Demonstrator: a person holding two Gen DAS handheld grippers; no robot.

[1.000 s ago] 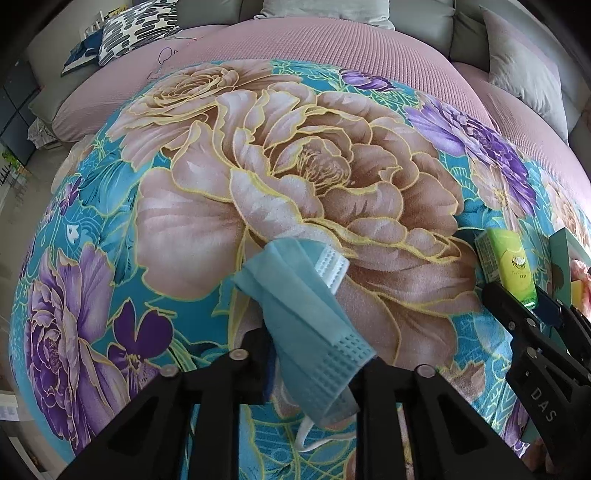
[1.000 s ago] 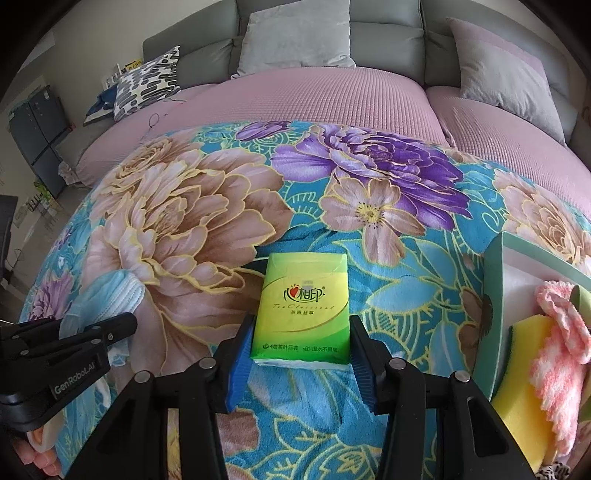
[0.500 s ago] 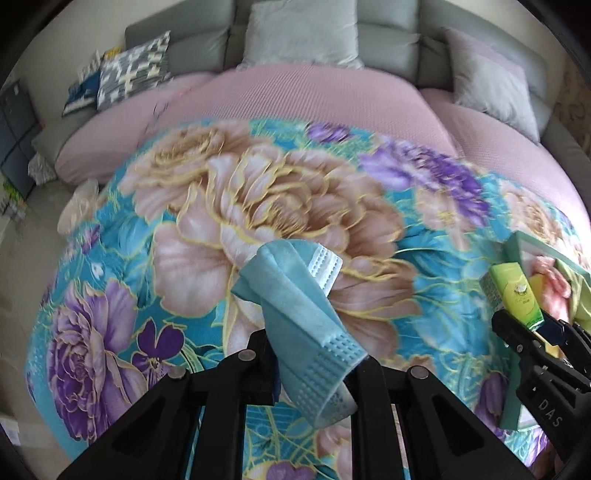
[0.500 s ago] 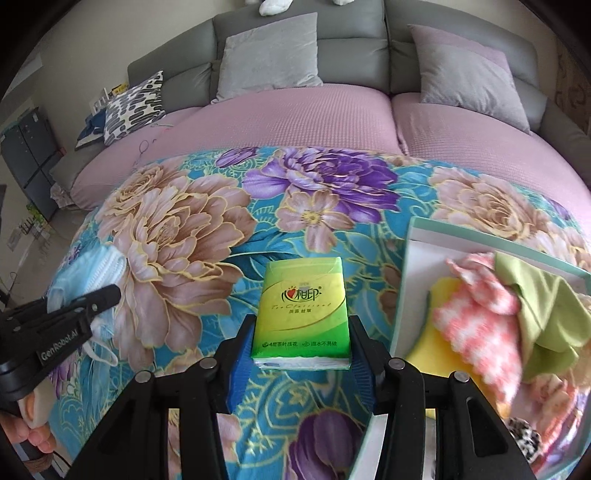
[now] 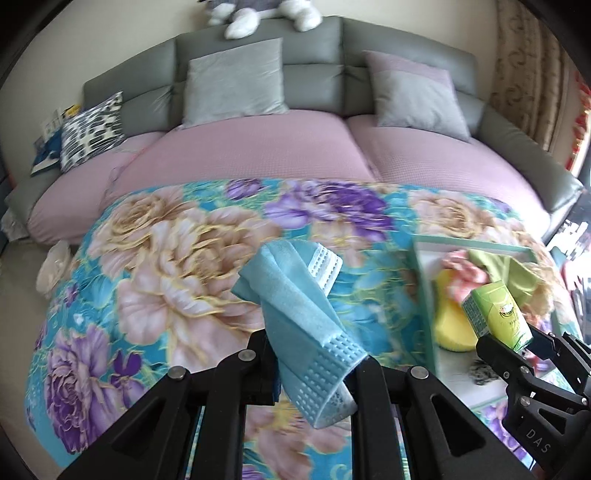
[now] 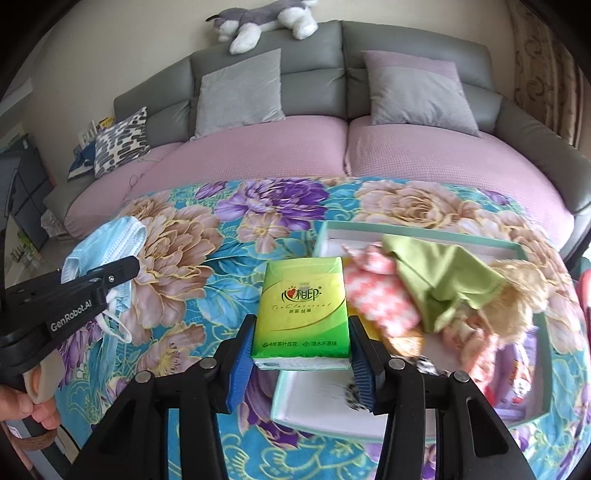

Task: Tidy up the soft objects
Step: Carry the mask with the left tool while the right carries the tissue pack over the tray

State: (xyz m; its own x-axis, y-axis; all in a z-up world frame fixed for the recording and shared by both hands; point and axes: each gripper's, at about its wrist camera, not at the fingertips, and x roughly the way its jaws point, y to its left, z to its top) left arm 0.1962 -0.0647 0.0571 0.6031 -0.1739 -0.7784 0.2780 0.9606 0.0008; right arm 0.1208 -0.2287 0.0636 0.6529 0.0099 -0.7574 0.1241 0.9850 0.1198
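The left gripper (image 5: 314, 373) is clamping a crumpled blue face mask (image 5: 295, 306) between nearly closed jaws, holding it above the floral blanket (image 5: 166, 266), while the right gripper (image 6: 301, 358) is pinching a green tissue pack (image 6: 303, 310) between its blue pads (image 6: 240, 363), just over the near left corner of the pale green box (image 6: 332, 421). Inside that box a pink knitted cloth (image 6: 380, 299), a green cloth (image 6: 439, 280), a yellow sponge (image 5: 448, 314) and a fluffy cream item (image 6: 517, 295) are lying heaped together, and a small dark speckled thing by the right finger is staying too blurred to make out. The tissue pack is hiding part of the box floor. A hand (image 6: 29, 402) is showing at the lower left edge, mostly cut off. The blanket is covering the front of a pink-covered sofa (image 6: 258, 151) with a grey back, where grey cushions (image 6: 238, 92), a black-and-white patterned pillow (image 6: 120, 140) and a plush toy (image 6: 258, 22) are sitting.
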